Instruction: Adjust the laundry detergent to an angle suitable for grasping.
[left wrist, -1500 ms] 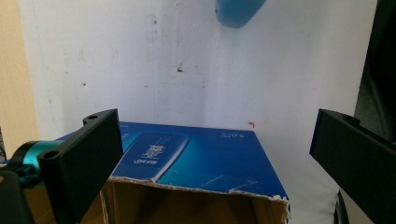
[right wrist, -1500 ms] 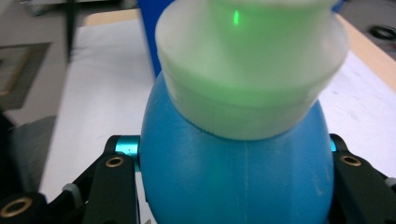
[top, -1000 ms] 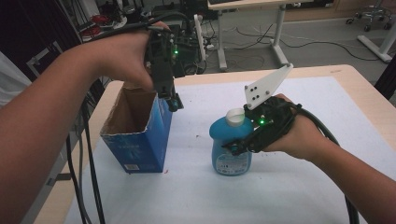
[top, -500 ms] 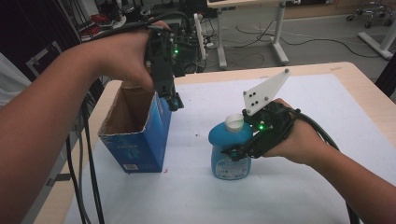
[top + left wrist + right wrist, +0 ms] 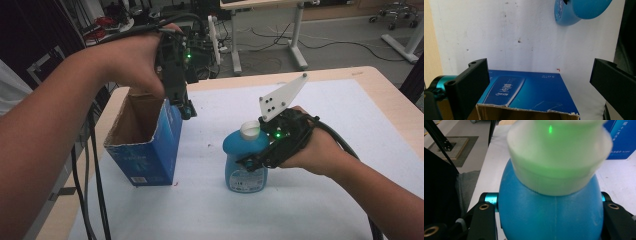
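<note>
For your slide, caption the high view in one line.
Right gripper clamps a blue bottle while the left gripper hovers open above an open blue box.

Wooden table (image 5: 385, 80), white sheet (image 5: 340, 115), blue box (image 5: 150, 160), blue bottle (image 5: 245, 165) standing

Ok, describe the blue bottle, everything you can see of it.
The blue bottle is glossy, plastic-looking, with a rounded body, a wide white cap and a printed label low on its front. It stands upright on the white table cover, right of the open blue box. The right gripper clamps its body from both sides.
</note>
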Tool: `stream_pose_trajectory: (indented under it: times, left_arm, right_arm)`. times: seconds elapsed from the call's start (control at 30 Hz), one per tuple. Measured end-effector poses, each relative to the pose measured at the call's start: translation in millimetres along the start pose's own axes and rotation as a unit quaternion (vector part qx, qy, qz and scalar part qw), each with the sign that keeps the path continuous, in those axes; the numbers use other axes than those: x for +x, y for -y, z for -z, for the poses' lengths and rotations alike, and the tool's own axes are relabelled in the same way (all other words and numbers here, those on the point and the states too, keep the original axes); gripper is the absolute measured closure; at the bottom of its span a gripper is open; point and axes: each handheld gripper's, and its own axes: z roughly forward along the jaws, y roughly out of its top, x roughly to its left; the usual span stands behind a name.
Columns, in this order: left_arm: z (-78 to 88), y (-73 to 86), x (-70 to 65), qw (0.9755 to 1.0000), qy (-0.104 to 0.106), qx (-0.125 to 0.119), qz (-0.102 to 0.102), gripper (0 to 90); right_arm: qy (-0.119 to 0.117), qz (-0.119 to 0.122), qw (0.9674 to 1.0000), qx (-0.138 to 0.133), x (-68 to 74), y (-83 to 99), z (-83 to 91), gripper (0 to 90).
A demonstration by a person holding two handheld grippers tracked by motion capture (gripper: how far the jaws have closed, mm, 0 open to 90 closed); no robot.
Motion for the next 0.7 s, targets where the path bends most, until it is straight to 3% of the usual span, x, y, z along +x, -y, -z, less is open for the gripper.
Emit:
stream_pose_trajectory:
  times: [0.13,0.33,0.7]
  left_arm:
    - [0.5,-0.2,0.0,1.0,0.0,0.001,0.0,2.5]
    - [0.4,0.2,0.2,1.0,0.001,0.002,0.001,2.5]
    - [0.2,-0.8,1.4,1.0,0.001,0.002,0.001,2.5]
  right_arm:
    - [-0.01,-0.011,0.9999,-0.004,-1.8,0.2,0.0,37.8]
    - [-0.004,-0.014,0.9999,-0.007,-0.6,-1.1,3.5,31.8]
    - [-0.001,-0.018,0.9998,-0.007,-0.1,-0.6,12.4,28.5]
